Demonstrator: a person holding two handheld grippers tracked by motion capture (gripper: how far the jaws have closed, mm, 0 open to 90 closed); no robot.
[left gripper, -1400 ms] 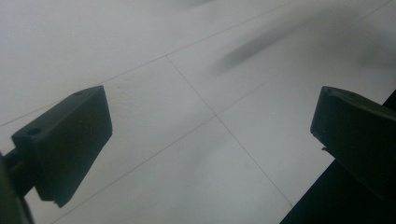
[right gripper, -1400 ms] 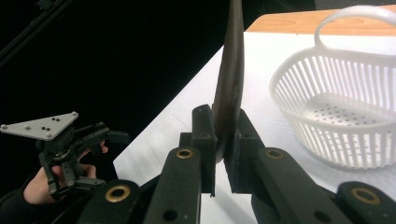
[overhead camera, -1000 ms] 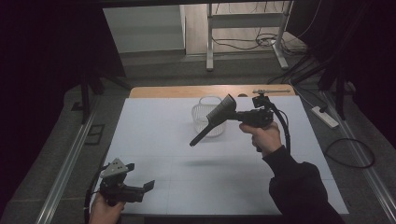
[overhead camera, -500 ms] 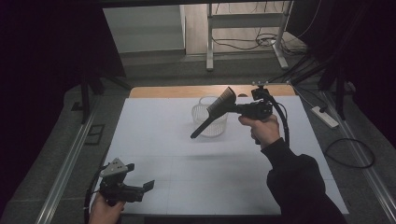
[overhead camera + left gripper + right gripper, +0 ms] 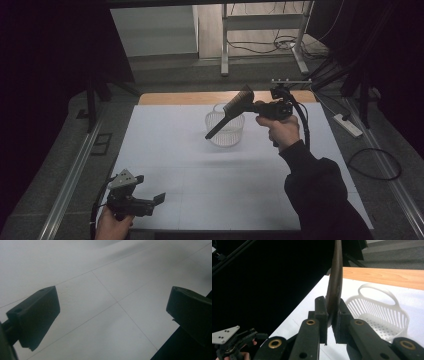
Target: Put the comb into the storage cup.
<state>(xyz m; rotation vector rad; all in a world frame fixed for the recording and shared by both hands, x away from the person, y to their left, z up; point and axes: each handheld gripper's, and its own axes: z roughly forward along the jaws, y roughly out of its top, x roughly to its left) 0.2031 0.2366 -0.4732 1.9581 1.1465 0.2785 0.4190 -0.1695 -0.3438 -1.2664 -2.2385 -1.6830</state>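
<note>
White sheeting covers the surface [image 5: 200, 165], with a strip of bare wood along its far edge and dark floor, cables and a metal frame beyond. The landmark is a small clear plastic basket [image 5: 224, 131] with slotted walls and an arched handle, standing on the sheeting toward the far side, near the wooden strip.

Just right of the basket, a person's right hand [image 5: 283, 131], in a dark sleeve, holds the right claw [image 5: 254, 106] raised above the surface. This claw is clamped on a dark comb [image 5: 231, 113], gripping it at the toothed end. The comb slants down and to the left, so its thin handle crosses in front of the basket, with the tip over the near left part of the rim. Whether the tip touches the basket, I cannot tell. In the right gripper view the two black jaws press flat against either side of the comb [image 5: 335, 287], and the basket [image 5: 382, 315] sits just beyond them to the right.

Well apart from the basket, at the near left corner of the sheeting, the person's left hand [image 5: 112, 227] holds the left claw [image 5: 160, 199] low over the surface. Its jaws stand wide with nothing between them, and the left gripper view shows bare white sheeting [image 5: 105, 305] in the gap.
</note>
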